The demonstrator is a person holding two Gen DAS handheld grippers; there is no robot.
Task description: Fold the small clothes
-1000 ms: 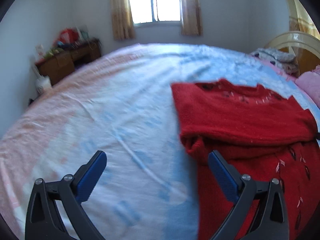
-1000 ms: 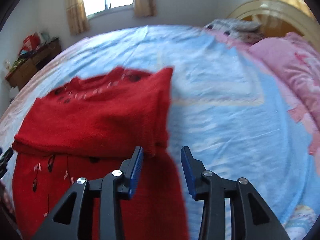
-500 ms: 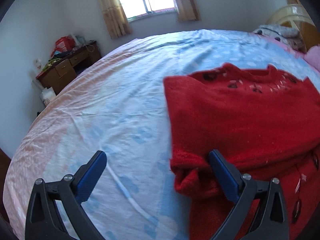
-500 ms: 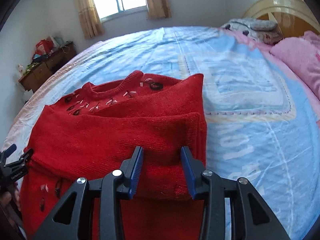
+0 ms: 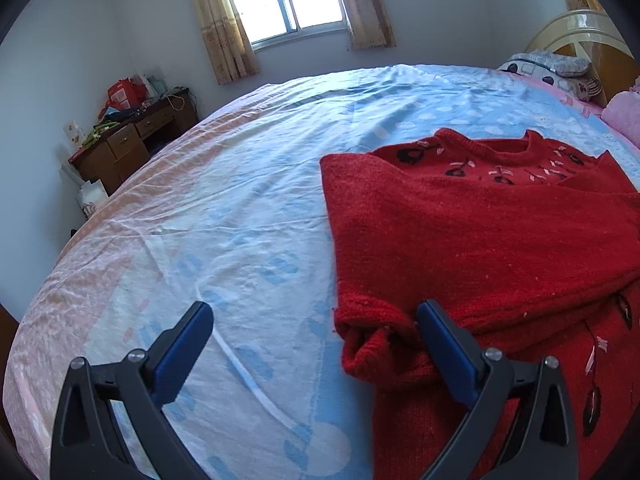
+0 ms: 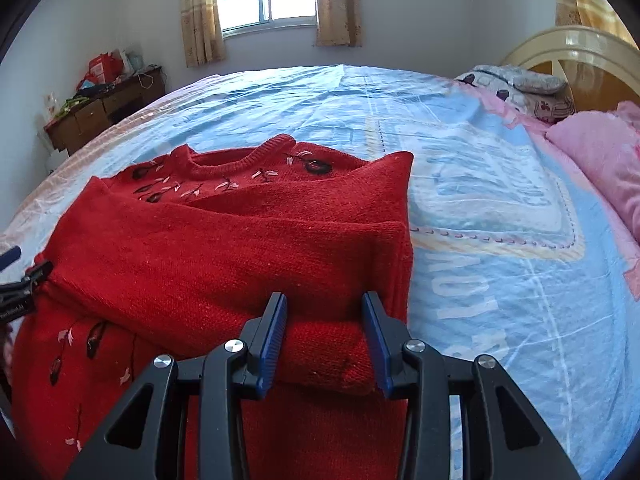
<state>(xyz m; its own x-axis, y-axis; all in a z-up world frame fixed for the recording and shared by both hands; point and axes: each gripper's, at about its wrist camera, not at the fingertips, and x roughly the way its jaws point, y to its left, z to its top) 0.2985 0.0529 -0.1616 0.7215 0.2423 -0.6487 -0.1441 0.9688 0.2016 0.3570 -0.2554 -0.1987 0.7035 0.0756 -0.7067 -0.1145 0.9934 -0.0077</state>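
Currently the red knitted sweater with dark flower embroidery [image 6: 224,248] lies flat on the pale blue-and-pink printed bedsheet [image 5: 240,208], neckline away from the cameras at approx. 12 o'clock. Progress, as judged: both sleeves appear folded inward across the chest, stacked in layers over the body panel — so the first stage looks done. Remaining: the lower body is not yet brought up over the sleeves, and the hem end stays nearest the cameras at 6 o'clock. Roughly halfway, est.

Left gripper [image 5: 316,344]: jaws spread wide, nothing pinched. Its right-side blue pad [image 5: 444,348] rests against the bunched sleeve cuff [image 5: 372,340] at the garment's edge; the other pad hangs over bare sheet at 8 o'clock, well apart from the knit. Contact only, no grip.

Right gripper [image 6: 324,336]: jaws partly open, straddling the thick folded sleeve edge on the opposite side. Knit fills the gap between both pads and touches them; whether they press hard enough to count as a firm pinch cannot be told — fabric shows no clear compression. In the right wrist view, the left tool's tip shows at 9 o'clock, beside the sweater's far edge.

Wooden desk with clutter [image 5: 132,140] at 10 o'clock, pink quilt [image 6: 600,160] at 2 o'clock — not involved.
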